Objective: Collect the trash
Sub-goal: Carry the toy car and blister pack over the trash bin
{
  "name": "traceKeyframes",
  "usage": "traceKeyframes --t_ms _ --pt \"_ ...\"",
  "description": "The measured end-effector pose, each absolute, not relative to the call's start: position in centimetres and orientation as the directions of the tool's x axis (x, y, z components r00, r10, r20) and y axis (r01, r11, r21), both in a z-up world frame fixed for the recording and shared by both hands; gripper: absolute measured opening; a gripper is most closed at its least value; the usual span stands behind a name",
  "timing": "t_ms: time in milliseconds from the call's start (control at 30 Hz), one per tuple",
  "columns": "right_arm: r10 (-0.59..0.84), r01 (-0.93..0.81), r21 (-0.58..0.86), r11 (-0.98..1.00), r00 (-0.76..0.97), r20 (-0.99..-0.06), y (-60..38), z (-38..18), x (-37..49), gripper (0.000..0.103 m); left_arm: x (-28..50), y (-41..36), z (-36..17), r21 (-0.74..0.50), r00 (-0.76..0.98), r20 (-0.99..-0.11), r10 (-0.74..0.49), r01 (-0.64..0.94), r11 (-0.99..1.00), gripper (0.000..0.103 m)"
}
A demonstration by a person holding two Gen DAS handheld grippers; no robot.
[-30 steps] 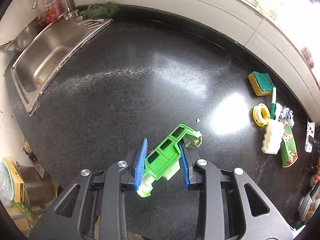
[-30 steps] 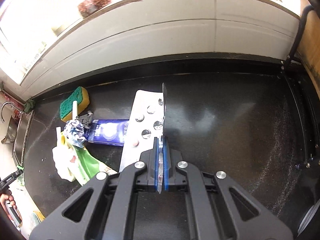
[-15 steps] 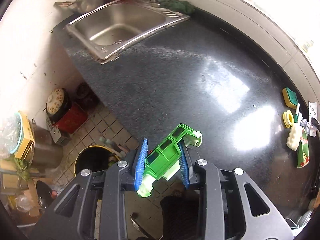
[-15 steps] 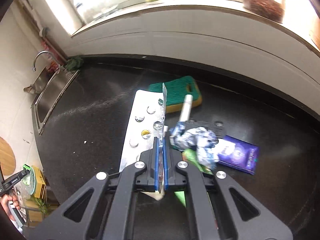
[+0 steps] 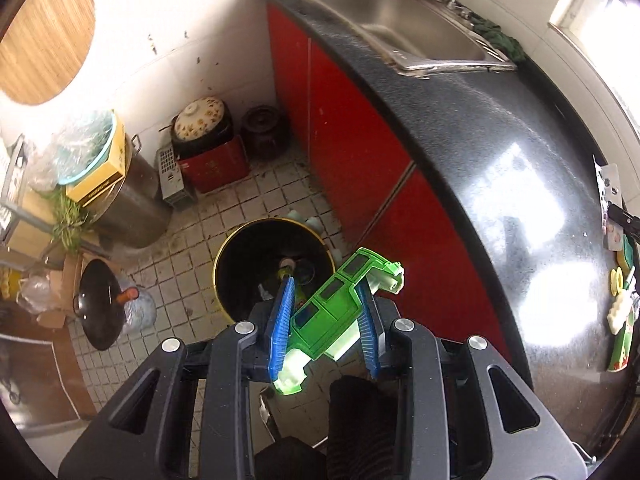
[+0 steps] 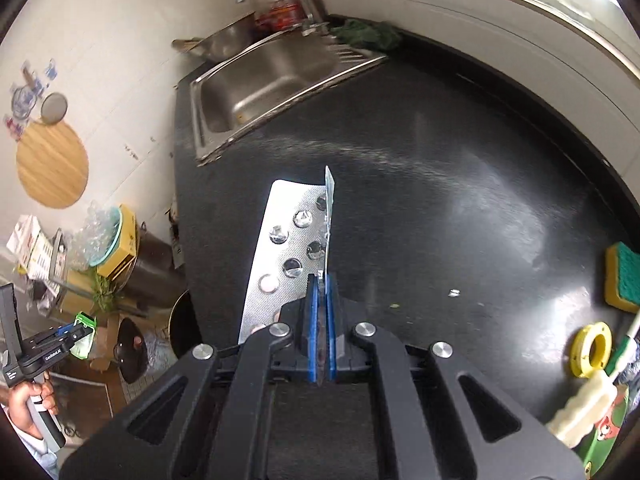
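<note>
Both grippers swung off counter toward floor side. Left gripper [image 5: 326, 316] clamps green toy car [image 5: 340, 308] above black bin [image 5: 240, 248]. Right gripper [image 6: 320, 320] pinches blister pack [image 6: 280, 248] over counter [image 6: 440, 200] edge.

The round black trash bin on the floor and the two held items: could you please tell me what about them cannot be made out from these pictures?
- Round black trash bin, left wrist view: its dark inside and the left gripper hide most of its contents.
- Same bin, right wrist view: only a sliver shows past the black counter.
- Green plastic toy car: its underside faces away.
- Silver pill blister sheet: its lower end sits behind the right gripper.
</note>
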State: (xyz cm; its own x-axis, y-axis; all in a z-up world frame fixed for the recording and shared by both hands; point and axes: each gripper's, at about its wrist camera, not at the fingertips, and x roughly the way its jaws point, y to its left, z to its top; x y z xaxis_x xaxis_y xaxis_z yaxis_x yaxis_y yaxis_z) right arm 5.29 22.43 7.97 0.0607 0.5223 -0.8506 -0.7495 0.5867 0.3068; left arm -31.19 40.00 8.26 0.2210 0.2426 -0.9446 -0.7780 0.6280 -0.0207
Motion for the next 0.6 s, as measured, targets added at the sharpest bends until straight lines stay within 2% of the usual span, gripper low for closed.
traceKeyframes --t_ms 267,600 --pt "0.495 -0.888 0.299 0.349 -0.096 -0.864 34.0 7.0 -4.5 0.005 -38.9 41.9 7.2 -0.027 0.175 -0.951 0.255 -0.869 0.495 0.03" --pt "0.399 -0.951 0.29 0.107 -0.226 -0.889 43.2 4.6 -15.6 0.005 -44.5 43.1 4.8 -0.057 0.146 -0.964 0.222 -0.929 0.366 0.03"
